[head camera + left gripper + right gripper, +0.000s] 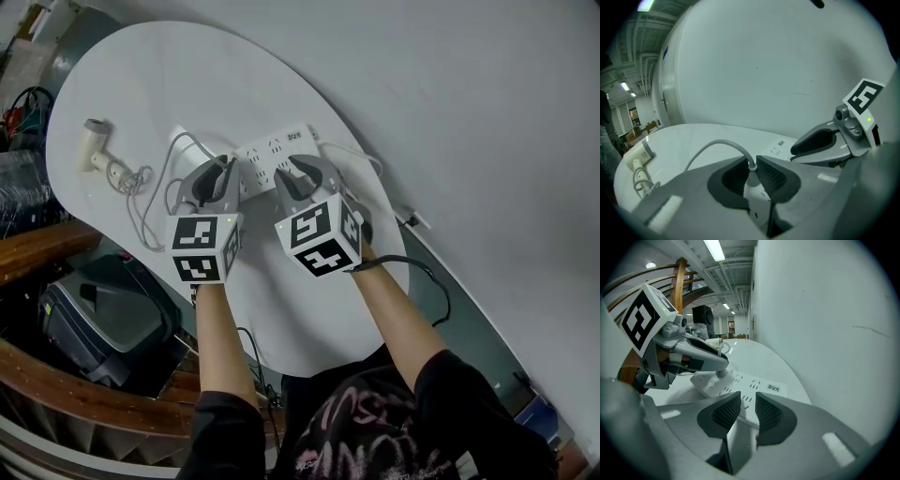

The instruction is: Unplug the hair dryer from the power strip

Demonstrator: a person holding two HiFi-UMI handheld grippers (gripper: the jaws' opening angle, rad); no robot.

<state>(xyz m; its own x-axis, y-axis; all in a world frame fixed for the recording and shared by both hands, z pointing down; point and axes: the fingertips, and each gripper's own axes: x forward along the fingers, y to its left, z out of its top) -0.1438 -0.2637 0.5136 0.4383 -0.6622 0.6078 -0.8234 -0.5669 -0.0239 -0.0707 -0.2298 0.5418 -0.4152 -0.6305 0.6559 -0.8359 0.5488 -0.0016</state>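
White all over, the table (281, 309) is the biggest thing here, a rounded top pushed against a pale wall. The power strip (281, 148) lies flat near the table's far edge, so it can be reached from above by both hands. The hair dryer (93, 145) rests on its side well apart from the strip at the table's left end. It is out of the way, and its cord (150, 202) lies in loose loops between them, so the slack should not drag on the pull.

The right tool (747, 401) has its jaws a narrow gap apart with nothing pinched between them. They angle down at the strip's top face among the sockets, and I cannot tell for sure whether the tips touch it. I take this as a brace, placed to keep the light strip from lifting. The left tool (752, 165) is clamped on the plug (753, 194), the pads squeezing its body just below where the cord leaves it. That is a hold on the hard shell and not on the wire. The plug looks seated in the strip's left end, so the unplugging itself is not yet done.
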